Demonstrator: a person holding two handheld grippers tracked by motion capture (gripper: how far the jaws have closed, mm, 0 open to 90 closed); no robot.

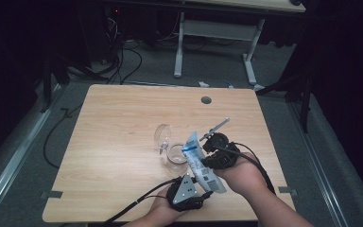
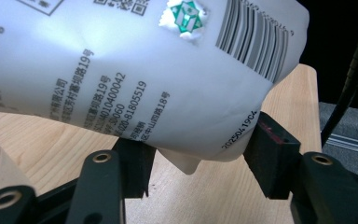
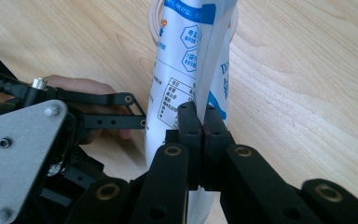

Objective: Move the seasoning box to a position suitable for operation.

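A white pouch (image 1: 201, 161) with blue print and a barcode is held up over the table's near right part. My right gripper (image 1: 207, 153) is shut on its side seam, and the right gripper view shows the pads (image 3: 189, 122) pinched flat on the pouch (image 3: 177, 70). My left gripper (image 1: 207, 191) reaches the pouch's lower end from below. In the left gripper view the pouch's (image 2: 135, 60) bottom corner sits between my jaws (image 2: 200, 163), with both pads touching its sides. The left gripper (image 3: 143, 112) also appears beside the pouch in the right gripper view.
A clear glass cup (image 1: 176, 157) stands on the wooden table (image 1: 123, 123) just left of the pouch, with a second clear glass piece (image 1: 162, 135) behind it. A round cable hole (image 1: 206, 100) lies at the far edge. Cables trail toward the near edge.
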